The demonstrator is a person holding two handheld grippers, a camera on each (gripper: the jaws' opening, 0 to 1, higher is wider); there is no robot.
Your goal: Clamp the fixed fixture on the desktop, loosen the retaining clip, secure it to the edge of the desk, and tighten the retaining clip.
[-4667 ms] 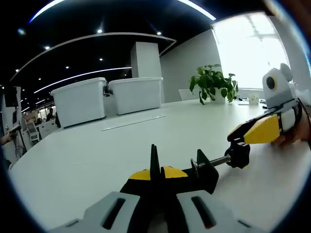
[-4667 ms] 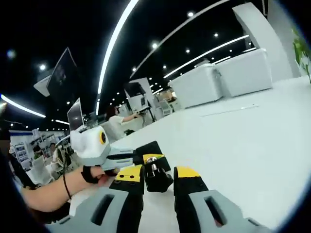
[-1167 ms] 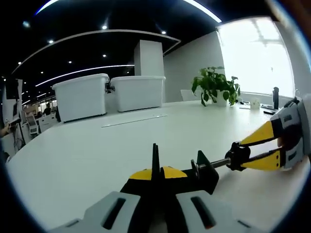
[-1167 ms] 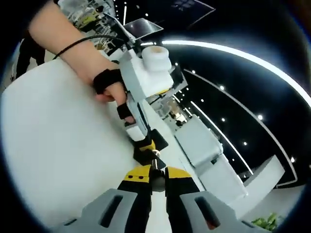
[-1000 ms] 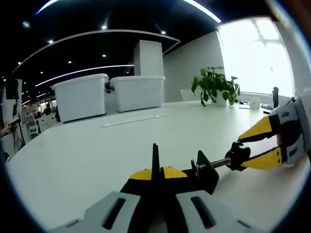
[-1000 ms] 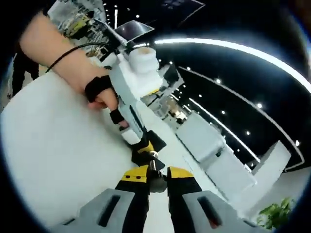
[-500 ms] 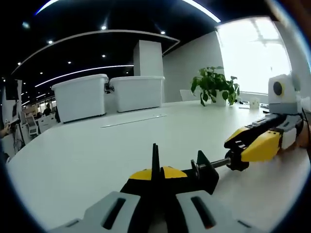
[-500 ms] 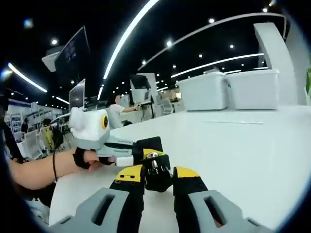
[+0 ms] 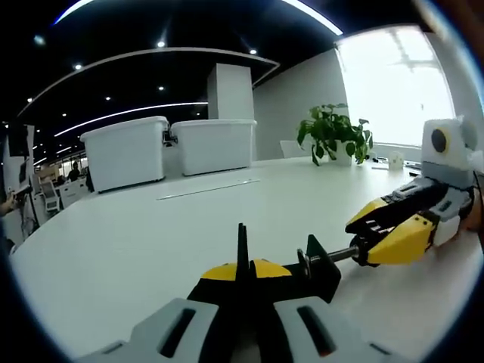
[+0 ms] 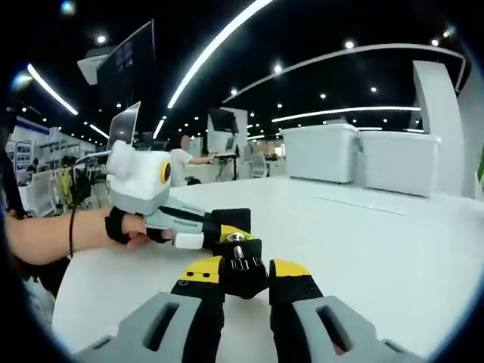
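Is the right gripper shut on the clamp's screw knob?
Yes, shut: the right gripper pinches the black knob between its yellow-tipped jaws.

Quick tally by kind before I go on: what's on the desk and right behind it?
Clamp fixture: 1
Grippers: 2, left gripper and right gripper
White storage bins: 2
Potted plant: 1
Total: 6
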